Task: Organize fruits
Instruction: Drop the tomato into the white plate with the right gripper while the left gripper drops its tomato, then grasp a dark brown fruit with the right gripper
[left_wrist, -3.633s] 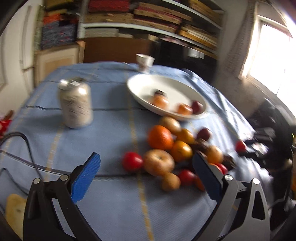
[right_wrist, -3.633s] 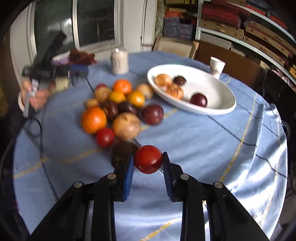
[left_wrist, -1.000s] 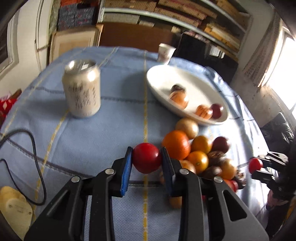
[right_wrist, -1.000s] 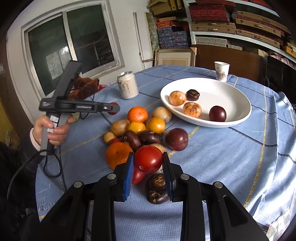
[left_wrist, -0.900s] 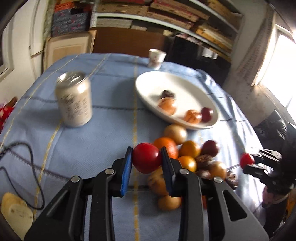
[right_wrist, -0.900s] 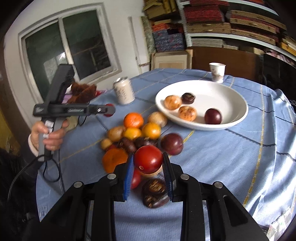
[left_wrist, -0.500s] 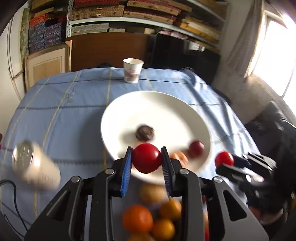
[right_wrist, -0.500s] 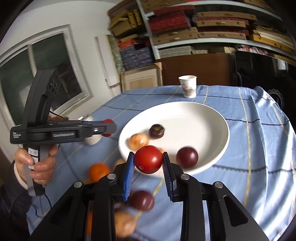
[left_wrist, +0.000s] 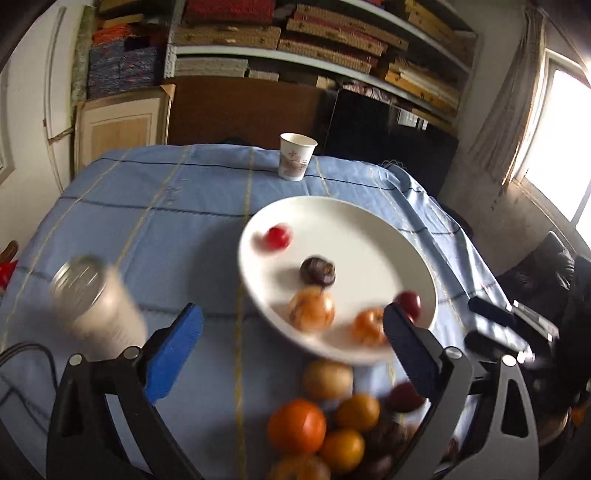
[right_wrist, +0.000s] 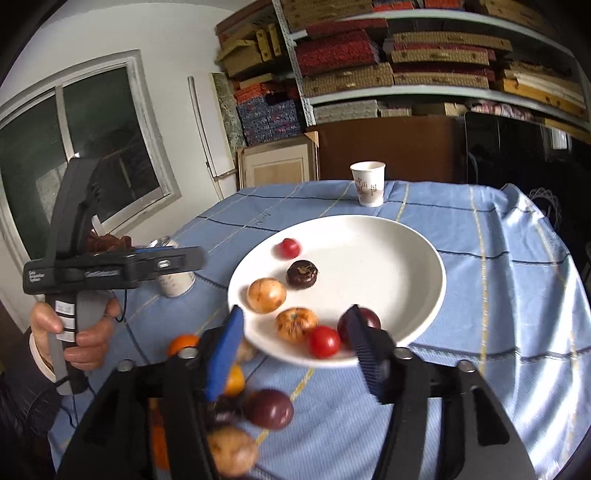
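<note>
Both tools are opening with nothing between their blue pads: the left tool (left_wrist: 291, 343) spreads wide above the white plate (left_wrist: 369, 221), the right tool (right_wrist: 295, 347) less so. One red tomato (left_wrist: 275, 237) lies at the plate's far side, another (right_wrist: 324, 342) at its near rim. More fruit is heaped on the table (left_wrist: 147, 221) just beside the plate.

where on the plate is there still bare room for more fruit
The far half of the white plate, towards the paper cup, is bare. The near half is crowded: two red tomatoes, a dark fruit, two tan ones and a plum.
</note>
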